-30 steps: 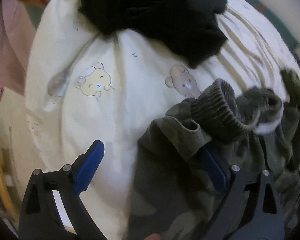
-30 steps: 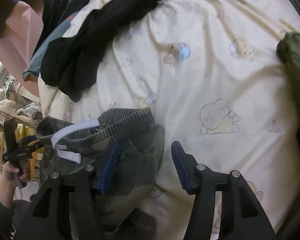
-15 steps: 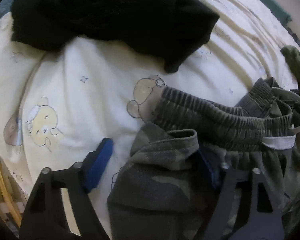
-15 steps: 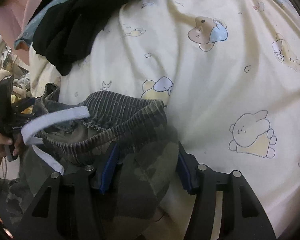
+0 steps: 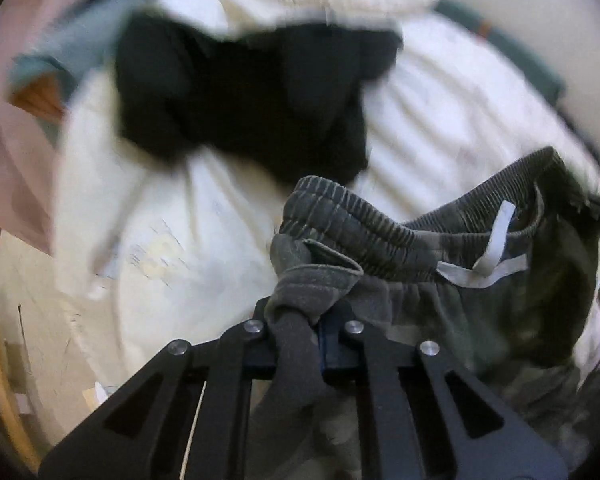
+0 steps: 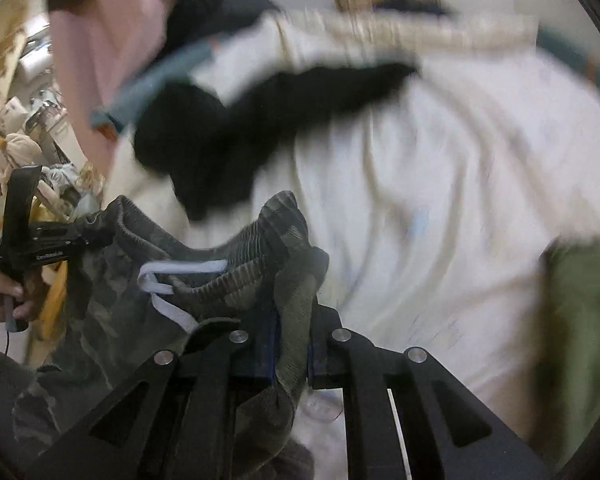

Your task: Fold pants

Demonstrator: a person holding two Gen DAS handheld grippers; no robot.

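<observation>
The camouflage pants (image 5: 420, 240), with a ribbed waistband and a white drawstring (image 5: 488, 256), hang lifted above the cream bed sheet (image 5: 188, 232). My left gripper (image 5: 296, 320) is shut on a bunched fold at the left end of the waistband. In the right wrist view, my right gripper (image 6: 292, 332) is closing, its blue pads pressing a fold of the pants (image 6: 236, 260) at the waistband's other end. That view also shows the left gripper (image 6: 96, 236) at the far left, held by a hand (image 6: 0, 300), with the waistband stretched between the two grippers.
A black garment (image 5: 240, 100) lies on the sheet beyond the pants. An olive green garment (image 6: 580, 320) sits at the right of the bed. Pink cloth (image 5: 12, 140) hangs at the left. Cluttered household items (image 6: 24, 128) stand past the bed's left edge.
Both grippers closed on the pants' waistband ends and rose, lifting the waistband off the sheet. The view pulled back from the bed and is motion-blurred.
</observation>
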